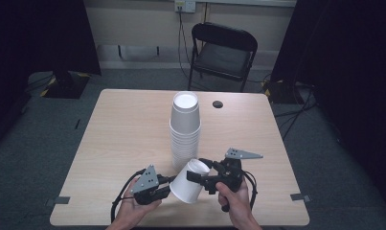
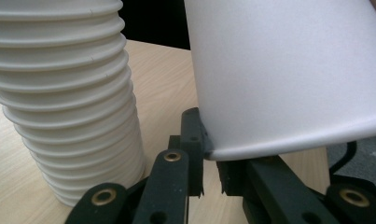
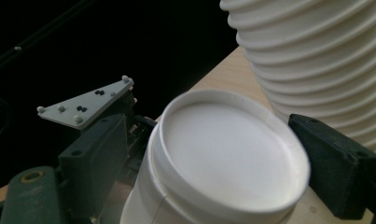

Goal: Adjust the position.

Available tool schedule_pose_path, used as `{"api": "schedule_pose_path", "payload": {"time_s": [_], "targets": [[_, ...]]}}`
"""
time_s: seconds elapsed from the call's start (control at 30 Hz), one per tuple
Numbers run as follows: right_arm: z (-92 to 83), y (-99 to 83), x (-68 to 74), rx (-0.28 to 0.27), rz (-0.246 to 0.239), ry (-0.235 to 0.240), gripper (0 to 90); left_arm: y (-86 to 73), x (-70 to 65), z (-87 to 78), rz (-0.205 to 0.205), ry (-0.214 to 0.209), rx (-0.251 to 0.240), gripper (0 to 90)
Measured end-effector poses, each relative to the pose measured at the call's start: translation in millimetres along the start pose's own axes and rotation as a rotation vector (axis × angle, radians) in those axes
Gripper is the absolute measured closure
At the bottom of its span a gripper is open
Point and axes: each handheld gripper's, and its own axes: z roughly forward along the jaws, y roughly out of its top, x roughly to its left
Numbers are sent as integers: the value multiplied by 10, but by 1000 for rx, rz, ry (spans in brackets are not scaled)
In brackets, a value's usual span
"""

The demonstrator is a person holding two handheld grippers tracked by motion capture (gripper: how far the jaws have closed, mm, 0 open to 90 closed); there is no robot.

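A: Jaws? The right gripper (image 1: 205, 178) clamps the single white paper cup (image 1: 188, 182) near its base; the left gripper (image 1: 164, 184) pinches its rim, above the tabletop (image 1: 128, 129)

B: Beside the tall stack of white paper cups (image 1: 185, 129). Light, crushable, so hold near the stiffer rim

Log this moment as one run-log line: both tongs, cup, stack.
left tongs: pinching rim of single cup | right tongs: straddling cup's base end | cup: tilted, held off table | cup stack: inverted, upright behind
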Motion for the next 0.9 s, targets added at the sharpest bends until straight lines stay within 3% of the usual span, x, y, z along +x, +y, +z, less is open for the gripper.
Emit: {"api": "schedule_pose_path", "payload": {"time_s": [0.1, 0.33, 0.53, 0.8, 0.9], "targets": [[-36, 30, -5, -10, -6, 2, 135, 0, 6, -9, -22, -7, 7, 826], [-73, 63, -22, -9, -9, 4, 136, 31, 39, -43, -83, -37, 94, 824], [-98, 79, -37, -15, -27, -16, 137, 46, 71, -85, -89, -21, 116, 824], [-180, 145, -24, -5, -93, -29, 147, 36, 113, -99, -148, -37, 155, 824], [-200, 177, 5, 8, -144, -47, 169, 35, 135, -111, -167, -27, 166, 824]]}}
